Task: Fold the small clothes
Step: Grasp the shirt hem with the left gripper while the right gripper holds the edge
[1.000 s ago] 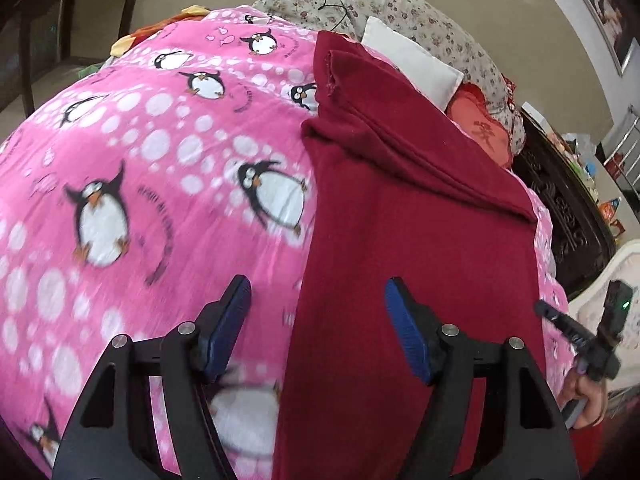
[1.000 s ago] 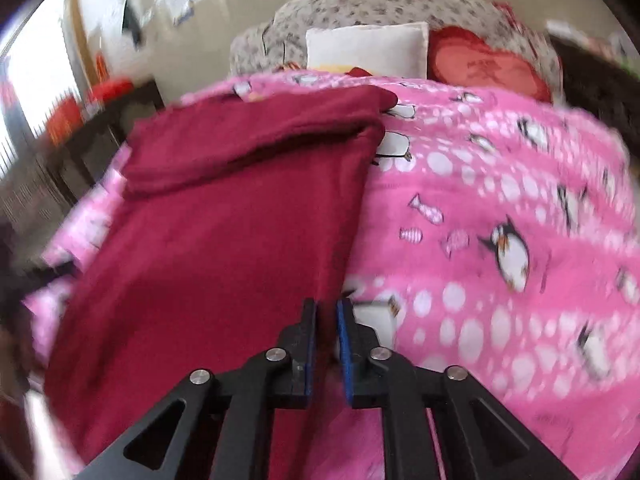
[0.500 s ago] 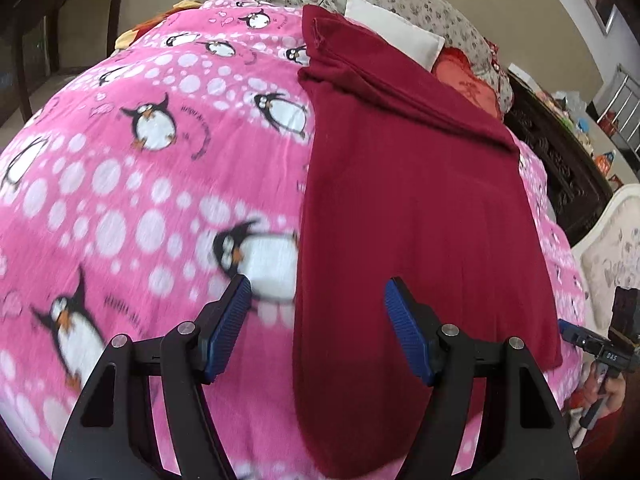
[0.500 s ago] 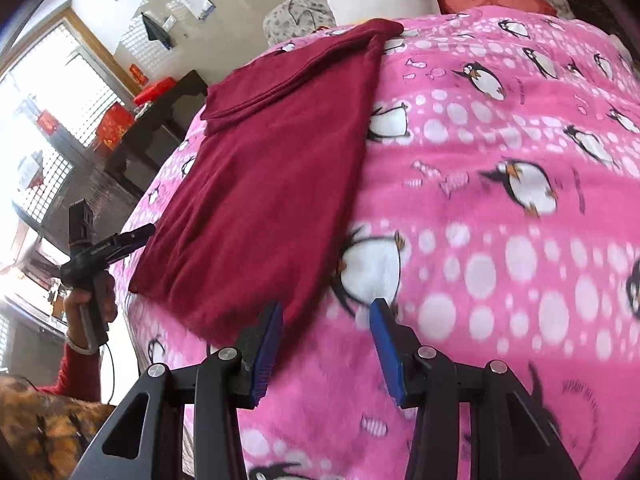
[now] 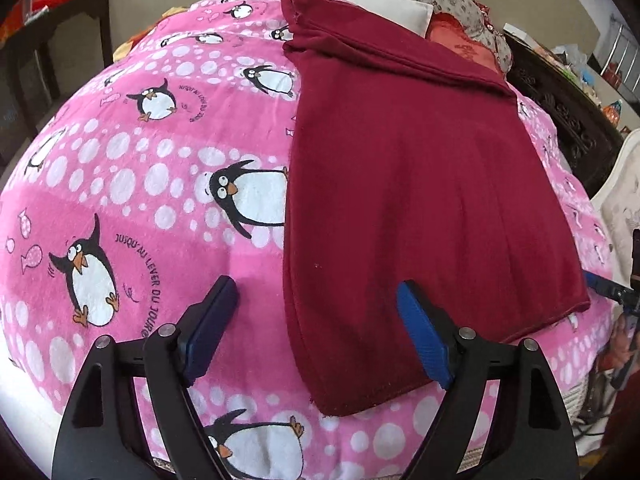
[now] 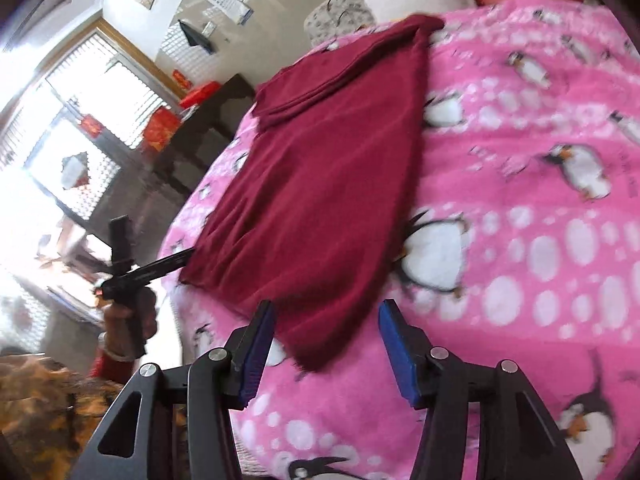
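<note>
A dark red garment (image 5: 420, 184) lies flat on a pink penguin blanket (image 5: 140, 168), folded lengthwise with a sleeve laid across its far end. My left gripper (image 5: 316, 336) is open and empty, hovering over the garment's near left corner. In the right wrist view the garment (image 6: 320, 184) lies ahead, and my right gripper (image 6: 324, 344) is open and empty above its near corner. The left gripper (image 6: 160, 266) also shows there at the garment's other near corner. The right gripper (image 5: 608, 288) shows at the far right edge of the left wrist view.
Pillows (image 5: 380, 4) and a red cushion (image 5: 460, 40) lie at the bed's head. Dark wooden furniture (image 5: 568, 120) stands beside the bed on the right and a dark table (image 5: 52, 60) on the left. A window (image 6: 60, 128) lights the room.
Both grippers have drawn back toward the garment's near end. The right gripper, shut a second ago, has opened wide. The garment lies flat and released.
</note>
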The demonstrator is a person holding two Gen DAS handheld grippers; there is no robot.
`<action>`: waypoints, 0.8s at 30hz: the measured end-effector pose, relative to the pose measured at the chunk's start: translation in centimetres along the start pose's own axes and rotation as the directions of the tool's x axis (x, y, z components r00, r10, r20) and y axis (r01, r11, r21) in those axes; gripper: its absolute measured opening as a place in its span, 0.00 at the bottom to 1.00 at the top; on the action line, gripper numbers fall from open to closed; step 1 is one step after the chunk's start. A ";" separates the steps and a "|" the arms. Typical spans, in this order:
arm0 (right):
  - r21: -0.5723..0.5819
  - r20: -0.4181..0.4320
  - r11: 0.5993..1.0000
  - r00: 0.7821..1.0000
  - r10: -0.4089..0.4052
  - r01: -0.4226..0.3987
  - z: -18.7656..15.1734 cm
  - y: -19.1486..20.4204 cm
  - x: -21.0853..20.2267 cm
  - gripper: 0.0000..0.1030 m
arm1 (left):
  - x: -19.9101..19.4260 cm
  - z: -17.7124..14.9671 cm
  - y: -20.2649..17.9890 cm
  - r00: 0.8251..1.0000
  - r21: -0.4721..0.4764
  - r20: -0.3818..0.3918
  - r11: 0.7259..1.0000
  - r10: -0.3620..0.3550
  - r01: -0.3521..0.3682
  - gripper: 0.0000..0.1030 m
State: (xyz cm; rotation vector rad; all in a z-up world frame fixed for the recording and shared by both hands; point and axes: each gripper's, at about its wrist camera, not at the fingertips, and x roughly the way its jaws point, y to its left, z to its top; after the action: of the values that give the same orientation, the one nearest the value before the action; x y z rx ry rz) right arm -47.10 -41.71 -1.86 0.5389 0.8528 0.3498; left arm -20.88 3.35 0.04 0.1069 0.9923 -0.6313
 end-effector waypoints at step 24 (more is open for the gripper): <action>-0.073 0.068 0.951 0.949 0.307 -0.302 3.1 2.9 1.8 0.12 | 0.4 1.5 0.1 0.987 -0.017 -0.047 0.988 -0.154 0.154 0.08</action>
State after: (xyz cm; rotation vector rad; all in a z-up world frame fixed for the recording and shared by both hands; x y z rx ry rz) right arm -43.81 -39.41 0.36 0.6247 0.6798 0.6317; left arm -19.55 2.74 0.51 0.0338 1.0576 -0.7666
